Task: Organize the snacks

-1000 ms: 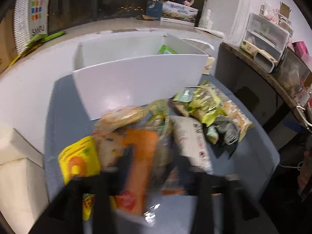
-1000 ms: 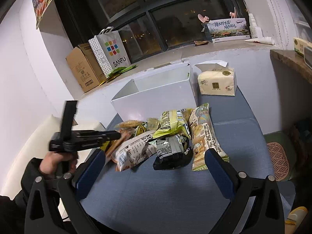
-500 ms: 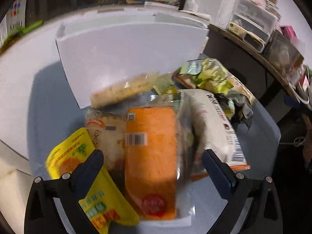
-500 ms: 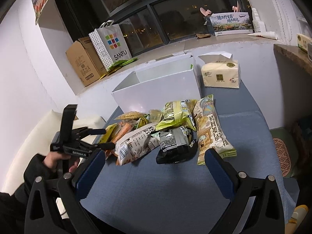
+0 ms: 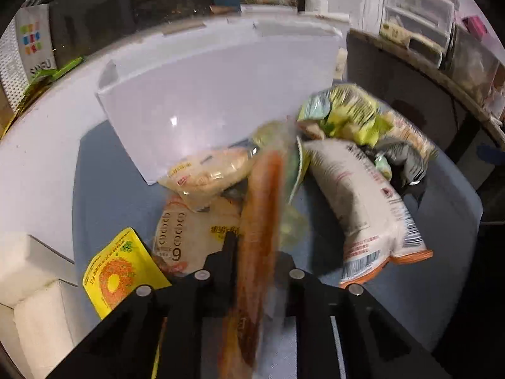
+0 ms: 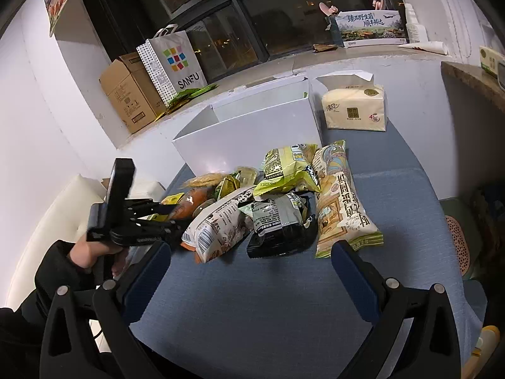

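Note:
My left gripper (image 5: 255,252) is shut on an orange snack packet (image 5: 260,221), held edge-on and lifted a little above the pile; the gripper also shows from the side in the right wrist view (image 6: 164,218). Around it lie a yellow packet (image 5: 116,271), a round cracker pack (image 5: 189,233), a pale cracker bag (image 5: 208,173) and a long white bag (image 5: 366,202). A white open box (image 5: 214,94) stands behind the pile. My right gripper (image 6: 252,265) is open and empty, over the blue table in front of a black packet (image 6: 277,221).
A tissue pack (image 6: 355,107) stands right of the box (image 6: 252,132). A long illustrated bag (image 6: 342,195) and a green bag (image 6: 287,167) lie in the pile. A cardboard box (image 6: 129,91) and a paper bag (image 6: 173,63) sit on the sill. A white cushion (image 5: 34,290) lies at left.
My left gripper has closed on the orange packet and turned it on edge, lifting it from the pile. The right gripper has barely moved.

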### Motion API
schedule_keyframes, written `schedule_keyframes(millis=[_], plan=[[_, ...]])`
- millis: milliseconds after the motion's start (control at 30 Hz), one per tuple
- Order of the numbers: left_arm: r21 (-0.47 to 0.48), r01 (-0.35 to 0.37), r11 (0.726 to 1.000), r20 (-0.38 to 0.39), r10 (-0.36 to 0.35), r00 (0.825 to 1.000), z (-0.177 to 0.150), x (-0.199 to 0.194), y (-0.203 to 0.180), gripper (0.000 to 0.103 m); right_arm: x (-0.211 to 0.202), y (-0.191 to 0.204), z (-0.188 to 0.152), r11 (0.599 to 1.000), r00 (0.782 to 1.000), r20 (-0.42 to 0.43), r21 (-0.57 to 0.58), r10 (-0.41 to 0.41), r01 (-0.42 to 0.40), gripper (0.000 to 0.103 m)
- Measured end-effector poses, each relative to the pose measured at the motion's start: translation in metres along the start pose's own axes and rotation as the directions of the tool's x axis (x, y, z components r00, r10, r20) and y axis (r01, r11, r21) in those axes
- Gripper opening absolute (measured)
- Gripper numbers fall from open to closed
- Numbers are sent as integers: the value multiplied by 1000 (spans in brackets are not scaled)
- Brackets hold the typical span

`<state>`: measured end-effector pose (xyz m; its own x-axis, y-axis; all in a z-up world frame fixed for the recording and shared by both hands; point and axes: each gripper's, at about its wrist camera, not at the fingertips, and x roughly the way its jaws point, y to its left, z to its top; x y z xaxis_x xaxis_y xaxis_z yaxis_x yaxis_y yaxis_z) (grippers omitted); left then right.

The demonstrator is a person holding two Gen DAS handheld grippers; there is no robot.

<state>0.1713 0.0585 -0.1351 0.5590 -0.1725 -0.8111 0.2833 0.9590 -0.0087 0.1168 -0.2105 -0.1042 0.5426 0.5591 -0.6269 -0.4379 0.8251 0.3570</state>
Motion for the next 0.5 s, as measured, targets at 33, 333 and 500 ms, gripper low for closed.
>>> schedule_keyframes(millis=[33, 333, 500], plan=[[-8, 12, 1000, 14, -12, 1000, 0, -4, 0, 14, 0, 0, 0, 1000, 1000, 1, -2, -3, 3, 103], [-107, 64, 992, 170, -45, 984, -16, -69, 7, 14, 2, -2, 4, 999, 999, -7, -5, -40, 40, 103], [-129, 98, 987, 263, -62, 963, -27, -118, 6, 14, 15, -10, 18, 993, 995, -27, -73, -99, 97, 103]])
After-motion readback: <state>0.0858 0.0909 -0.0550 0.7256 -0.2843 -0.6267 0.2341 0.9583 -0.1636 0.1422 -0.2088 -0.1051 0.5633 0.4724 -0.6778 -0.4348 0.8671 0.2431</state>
